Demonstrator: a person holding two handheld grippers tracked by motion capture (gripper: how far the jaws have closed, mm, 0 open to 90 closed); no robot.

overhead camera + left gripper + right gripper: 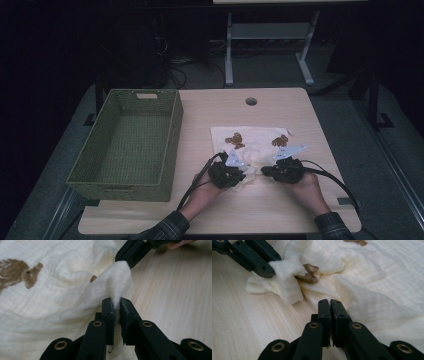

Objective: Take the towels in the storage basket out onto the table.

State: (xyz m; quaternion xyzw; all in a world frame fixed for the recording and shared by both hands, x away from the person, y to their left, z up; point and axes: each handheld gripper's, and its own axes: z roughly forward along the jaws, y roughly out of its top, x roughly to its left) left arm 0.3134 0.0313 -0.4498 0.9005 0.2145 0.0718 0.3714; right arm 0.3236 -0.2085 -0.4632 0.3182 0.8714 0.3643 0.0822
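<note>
1. The left gripper [115,305] pinches a raised fold of the cream cloth [62,302] between jaws closed nearly together.
2. The right gripper [330,305] has its jaws pressed together at the cloth's near edge; whether fabric sits between them cannot be told.
3. From above, both grippers meet at the cloth's 6 o'clock edge, the left gripper [227,172] beside the right gripper [282,170].
4. The cloth, printed with brown bears, lies right of centre on the wooden table [280,210].
5. At 9 o'clock stands a green woven basket [172,125], nothing inside it.
</note>
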